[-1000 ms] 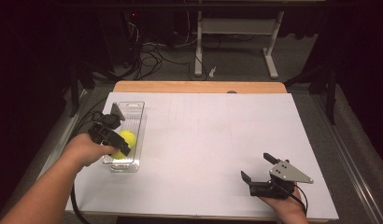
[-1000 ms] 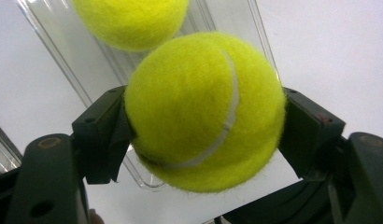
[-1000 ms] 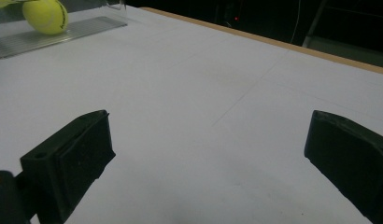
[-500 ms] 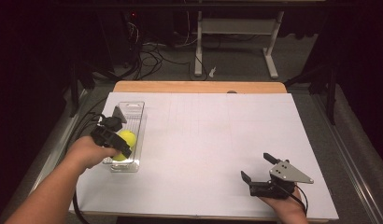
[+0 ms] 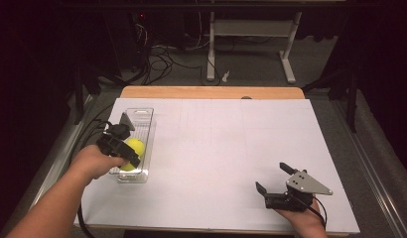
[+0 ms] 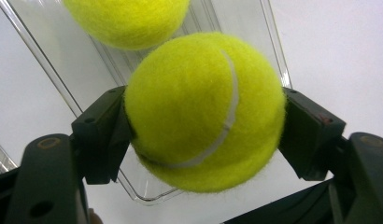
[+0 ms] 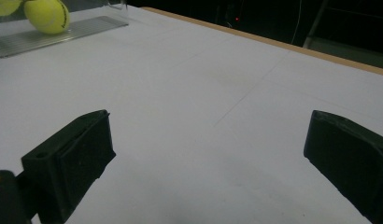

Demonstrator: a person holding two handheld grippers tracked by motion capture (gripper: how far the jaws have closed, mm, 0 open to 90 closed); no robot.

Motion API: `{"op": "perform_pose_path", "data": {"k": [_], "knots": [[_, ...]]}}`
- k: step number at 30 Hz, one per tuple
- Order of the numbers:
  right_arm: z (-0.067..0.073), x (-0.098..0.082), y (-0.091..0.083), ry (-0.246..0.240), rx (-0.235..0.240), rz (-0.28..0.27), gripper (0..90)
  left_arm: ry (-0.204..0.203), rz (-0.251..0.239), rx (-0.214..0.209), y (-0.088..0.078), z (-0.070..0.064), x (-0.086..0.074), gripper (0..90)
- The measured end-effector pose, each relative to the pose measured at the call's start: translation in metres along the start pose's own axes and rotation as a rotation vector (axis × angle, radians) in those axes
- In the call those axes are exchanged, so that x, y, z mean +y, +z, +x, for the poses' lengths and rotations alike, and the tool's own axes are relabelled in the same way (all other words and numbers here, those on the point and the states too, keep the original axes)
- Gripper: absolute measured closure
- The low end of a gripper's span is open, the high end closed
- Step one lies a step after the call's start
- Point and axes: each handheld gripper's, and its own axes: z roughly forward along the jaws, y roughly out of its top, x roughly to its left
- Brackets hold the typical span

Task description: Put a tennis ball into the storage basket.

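My left gripper (image 5: 126, 148) is shut on a yellow tennis ball (image 6: 206, 109), one black pad pressed into each side of it. It holds the ball (image 5: 135, 146) just over the near end of a long clear plastic tray (image 5: 142, 110) at the table's left. A second tennis ball (image 6: 126, 18) lies in the tray beyond the held one. At the front right my right gripper (image 5: 271, 176) rests low over the white table top, its jaws wide open with nothing between them (image 7: 203, 140).
White paper (image 5: 231, 144) covers the table, and a wooden edge (image 5: 211, 92) shows at the far side. Beyond the table are a dark floor with cables (image 5: 157, 54) and a white metal stand (image 5: 251, 29).
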Motion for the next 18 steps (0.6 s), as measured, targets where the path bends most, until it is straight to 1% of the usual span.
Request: {"op": "perform_pose_path", "data": {"k": [1,2,3,4,5,7,8,10,18], "knots": [[0.000,0.000,0.000,-0.001,0.000,-0.001,2.1,0.003,0.002,-0.001,0.000,0.000,0.000,25.9],[0.000,0.000,0.000,-0.001,0.000,-0.001,2.1,0.003,0.008,-0.021,-0.002,-0.002,-0.001,23.3],[0.000,0.000,0.000,-0.002,0.000,0.000,2.1,-0.007,-0.002,-0.029,-0.005,-0.003,0.001,14.6],[0.000,0.000,0.000,0.000,0.000,-0.002,2.1,-0.008,-0.016,-0.051,-0.010,-0.004,0.001,10.0],[0.000,0.000,0.000,-0.001,0.001,-0.001,2.1,-0.002,-0.019,-0.066,-0.014,-0.006,0.001,8.1],[0.000,0.000,0.000,0.000,0.001,-0.002,2.1,0.007,-0.024,-0.075,-0.018,-0.009,0.001,2.4],[0.001,0.000,0.000,-0.002,0.001,0.000,2.1,0.013,-0.023,-0.072,-0.020,-0.010,0.001,2.0],[0.001,0.000,0.000,-0.002,0.001,-0.001,2.1,0.011,-0.032,-0.064,-0.021,-0.011,0.002,0.8],[0.000,0.000,0.000,0.001,0.000,-0.004,2.1,0.008,-0.038,-0.057,-0.023,-0.012,0.001,0.8]]}}
